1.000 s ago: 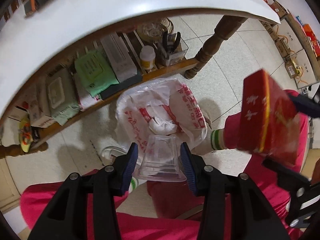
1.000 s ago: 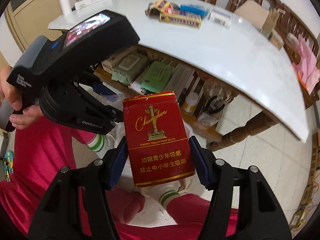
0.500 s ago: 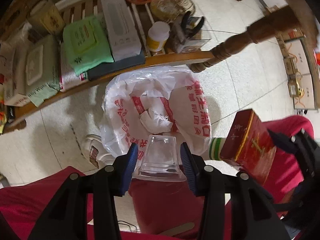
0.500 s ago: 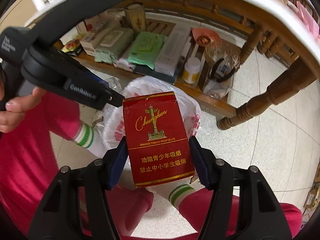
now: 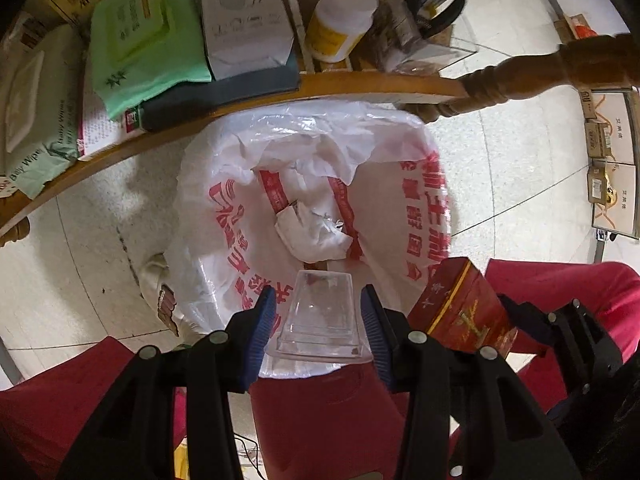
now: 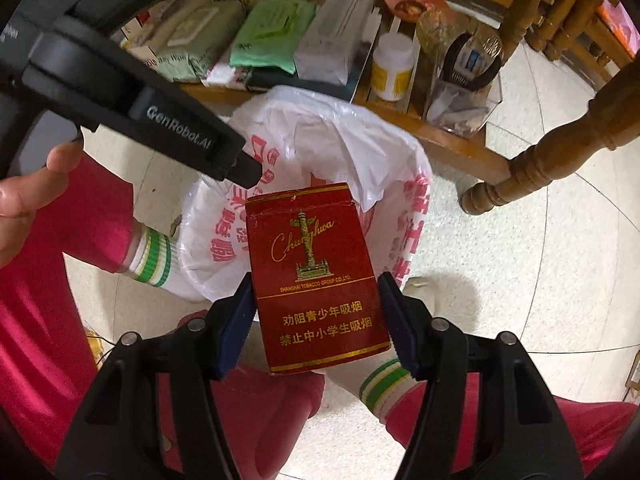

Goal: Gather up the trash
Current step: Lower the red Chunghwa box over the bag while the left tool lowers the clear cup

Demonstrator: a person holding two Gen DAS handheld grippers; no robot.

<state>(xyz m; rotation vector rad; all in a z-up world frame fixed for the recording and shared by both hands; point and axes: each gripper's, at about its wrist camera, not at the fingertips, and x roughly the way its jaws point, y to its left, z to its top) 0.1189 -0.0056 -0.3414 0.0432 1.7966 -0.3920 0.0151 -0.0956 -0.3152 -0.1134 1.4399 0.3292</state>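
From the left wrist view, the left gripper (image 5: 318,322) is clamped on a clear plastic cup (image 5: 320,322), its blue pads pressing the cup's sides, and it hangs over the near rim of the white bag-lined trash bin (image 5: 400,152), where a crumpled tissue (image 5: 314,236) already lies. The cup's long axis runs along the fingers, its base pointing down into the bin and its wide mouth back toward the camera. My worry is that the cup sits close to the near edge, so a release here could bounce it off the rim onto the tiled floor (image 5: 500,168). In the right wrist view, the right gripper (image 6: 316,314) pinches a red Chunghwa cigarette pack (image 6: 316,276) by its two narrow sides, upright in the jaws, its long axis along the fingers and its torn top pointing down at the bin's mouth. The left gripper's black body sits just beside the pack, so the two tools could knock together, or the loose bag liner (image 6: 360,136) could deflect the pack.
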